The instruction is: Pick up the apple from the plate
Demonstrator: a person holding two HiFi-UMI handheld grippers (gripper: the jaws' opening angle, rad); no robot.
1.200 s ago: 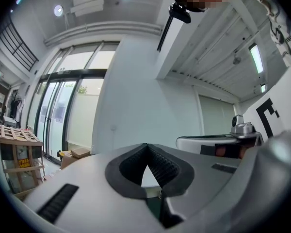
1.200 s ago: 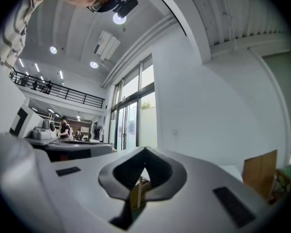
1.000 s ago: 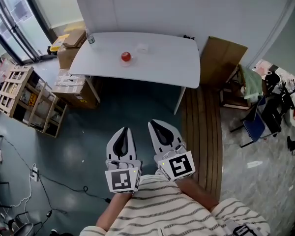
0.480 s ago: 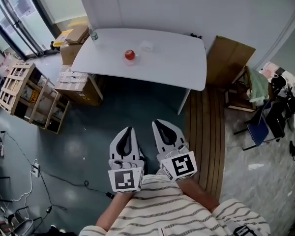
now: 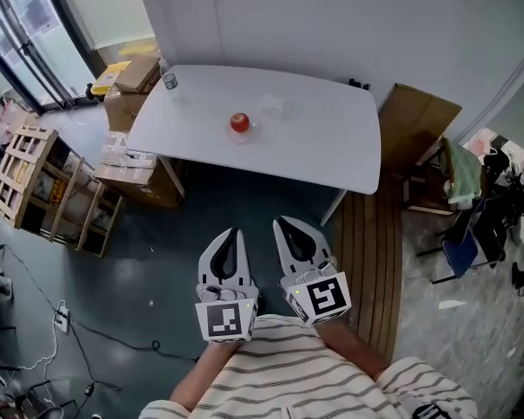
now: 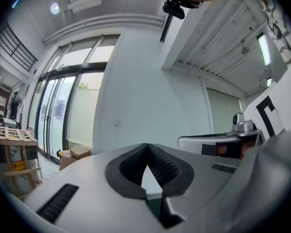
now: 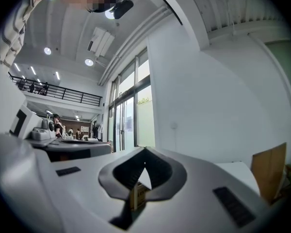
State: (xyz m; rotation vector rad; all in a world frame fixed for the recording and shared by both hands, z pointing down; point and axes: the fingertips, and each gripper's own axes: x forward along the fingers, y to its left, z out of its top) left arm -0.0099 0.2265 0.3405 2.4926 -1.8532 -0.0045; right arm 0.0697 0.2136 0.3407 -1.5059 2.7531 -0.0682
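Two empty grippers are hovering lower centre, left gripper (image 5: 232, 233) and right gripper (image 5: 285, 224) pressed together; apple (image 5: 239, 122) is sitting on table (image 5: 332, 147), upper centre.

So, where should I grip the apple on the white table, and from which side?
Probably across its round middle, coming level from the near edge of the table: the apple sits alone on its plate, with bare tabletop in front.

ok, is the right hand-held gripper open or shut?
Shut: in the right gripper view the right hand-held gripper has its jaws meeting at the tips, nothing between them.
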